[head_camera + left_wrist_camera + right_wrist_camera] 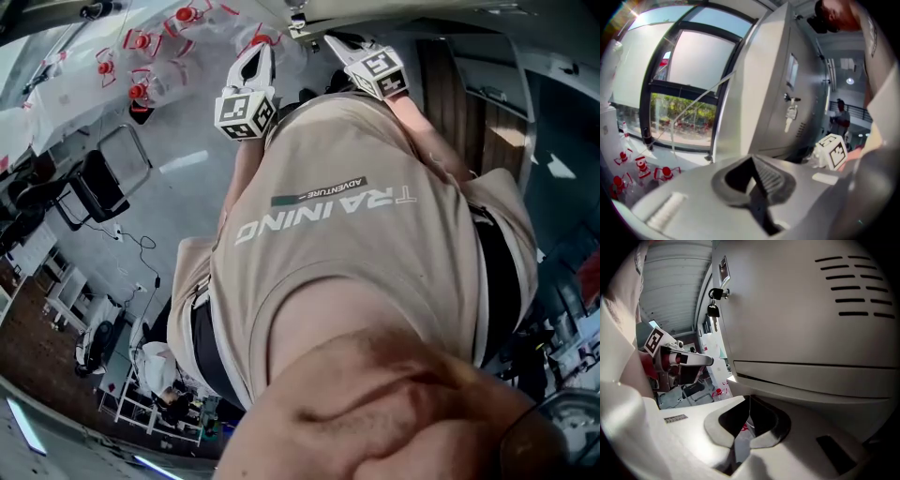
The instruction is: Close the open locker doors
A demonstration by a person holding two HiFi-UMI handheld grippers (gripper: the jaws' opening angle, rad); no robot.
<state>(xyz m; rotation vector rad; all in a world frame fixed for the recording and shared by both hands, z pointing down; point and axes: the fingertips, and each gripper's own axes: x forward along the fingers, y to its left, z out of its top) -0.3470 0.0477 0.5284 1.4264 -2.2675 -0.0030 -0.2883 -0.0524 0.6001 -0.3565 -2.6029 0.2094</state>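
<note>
A grey locker door (774, 89) with a hanging key (791, 114) fills the left gripper view, standing off ahead of my left gripper (752, 160), whose jaws are shut and empty. In the right gripper view another grey door (801, 310) with vent slots (855, 284) and a key in its lock (714, 309) looms very close over my right gripper (749, 399), also shut on nothing. Whether its tips touch the door I cannot tell. In the head view both grippers, left (247, 101) and right (373, 67), show at the top beyond a beige shirt (356, 244).
Large windows (689, 79) stand left of the lockers. Red-and-white objects (141, 56) lie on the grey floor, and a black chair (89, 192) stands at the left. The left gripper (670, 359) shows in the right gripper view. A person (840, 115) stands far off.
</note>
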